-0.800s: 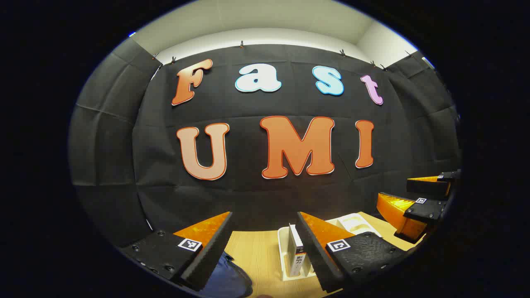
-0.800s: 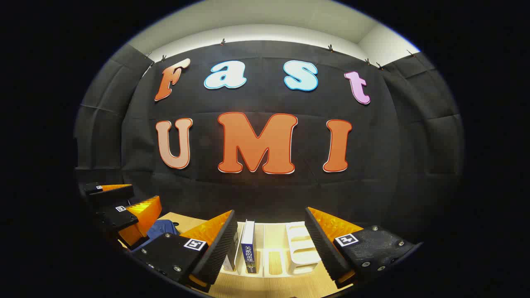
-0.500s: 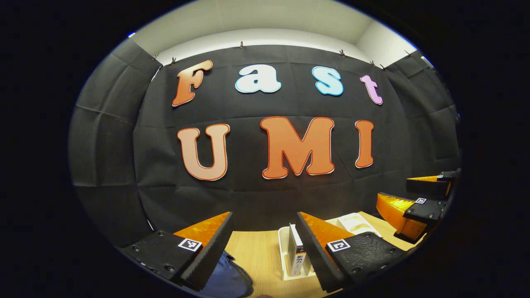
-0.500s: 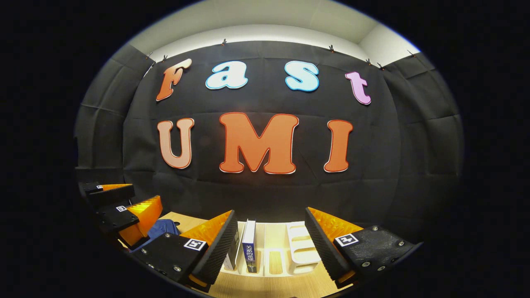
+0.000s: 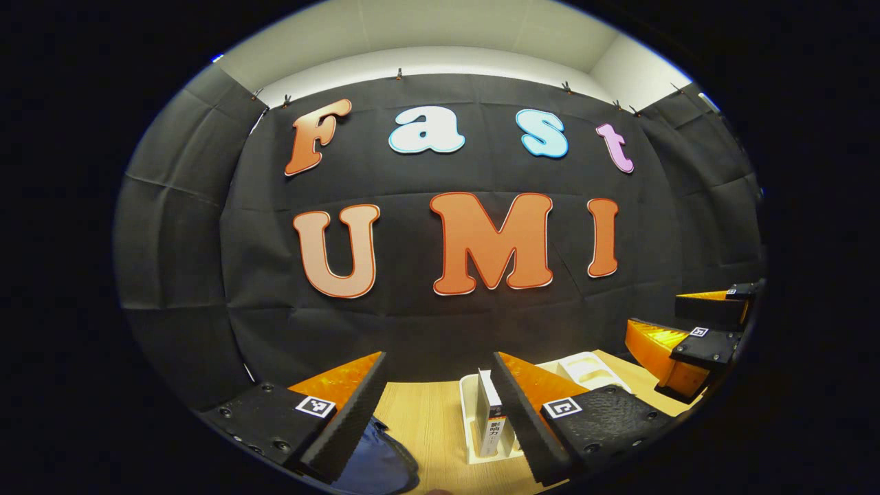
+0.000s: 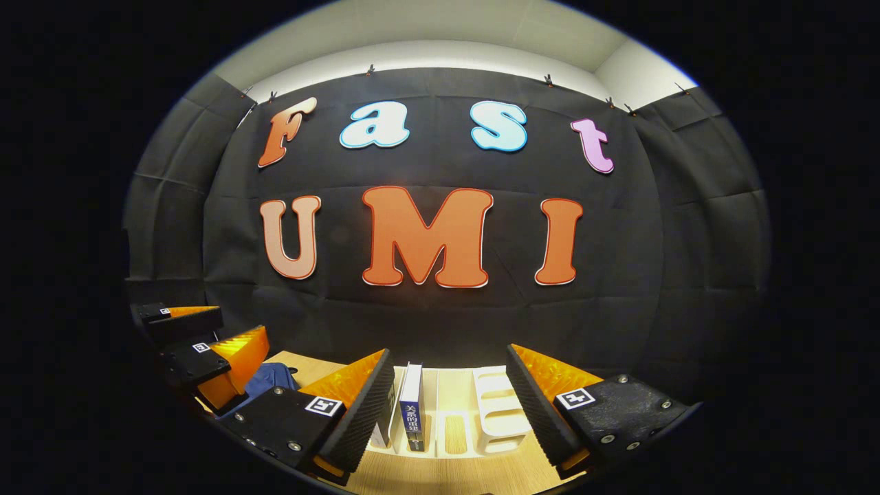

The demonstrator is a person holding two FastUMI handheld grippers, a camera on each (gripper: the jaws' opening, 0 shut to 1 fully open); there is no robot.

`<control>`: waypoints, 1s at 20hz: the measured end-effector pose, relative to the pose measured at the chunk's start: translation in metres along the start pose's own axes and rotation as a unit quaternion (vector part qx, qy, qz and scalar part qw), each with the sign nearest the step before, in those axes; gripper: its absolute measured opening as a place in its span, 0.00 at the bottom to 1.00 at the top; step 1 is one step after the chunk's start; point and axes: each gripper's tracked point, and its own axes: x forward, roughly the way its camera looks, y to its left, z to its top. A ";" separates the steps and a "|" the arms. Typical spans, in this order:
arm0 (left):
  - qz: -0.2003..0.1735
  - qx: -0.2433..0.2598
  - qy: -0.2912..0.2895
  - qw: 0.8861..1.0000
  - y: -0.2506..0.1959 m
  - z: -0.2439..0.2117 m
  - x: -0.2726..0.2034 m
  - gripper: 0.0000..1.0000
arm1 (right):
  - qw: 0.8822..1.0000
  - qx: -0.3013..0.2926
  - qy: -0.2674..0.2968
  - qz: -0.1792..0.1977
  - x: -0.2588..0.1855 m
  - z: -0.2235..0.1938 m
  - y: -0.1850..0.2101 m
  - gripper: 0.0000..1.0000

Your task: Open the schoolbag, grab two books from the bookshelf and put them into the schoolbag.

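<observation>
**Both grippers held off, nothing yet touched**

Almost nothing had changed over the last second: both views matched the earlier ones but for a faint drift, and no object had moved. The left gripper (image 5: 440, 405) hovered above the desk (image 5: 426, 419) with its jaws wide apart and empty; the blue schoolbag (image 5: 378, 464) lay just below its left finger, and whether it was open could not be told. The right gripper (image 6: 450, 405), jaws likewise apart and holding nothing, faced the white bookshelf (image 6: 498, 412), where a blue-spined book (image 6: 412, 412) stood upright in a slot and a second book (image 6: 385, 419) stood just beside it, partly hidden by the finger. In the left gripper view a white-spined book (image 5: 491, 419) stood in the shelf.

The stillness suggested the task sat at its very start, with the bag probably the first target.
</observation>
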 end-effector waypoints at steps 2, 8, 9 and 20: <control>0.002 0.001 -0.002 1.000 0.000 0.000 -0.001 0.94 | 1.000 0.000 0.001 0.000 -0.001 -0.001 0.001 0.97; 0.006 -0.001 -0.002 1.000 0.000 0.000 -0.003 0.94 | 1.000 -0.003 0.001 0.004 -0.004 0.000 0.004 0.97; 0.005 -0.001 -0.002 1.000 0.000 0.001 -0.003 0.94 | 1.000 -0.003 0.001 0.004 -0.005 0.001 0.004 0.97; 0.006 -0.004 -0.008 1.000 0.000 0.000 -0.005 0.94 | 1.000 -0.009 -0.004 0.006 -0.008 0.003 0.000 0.97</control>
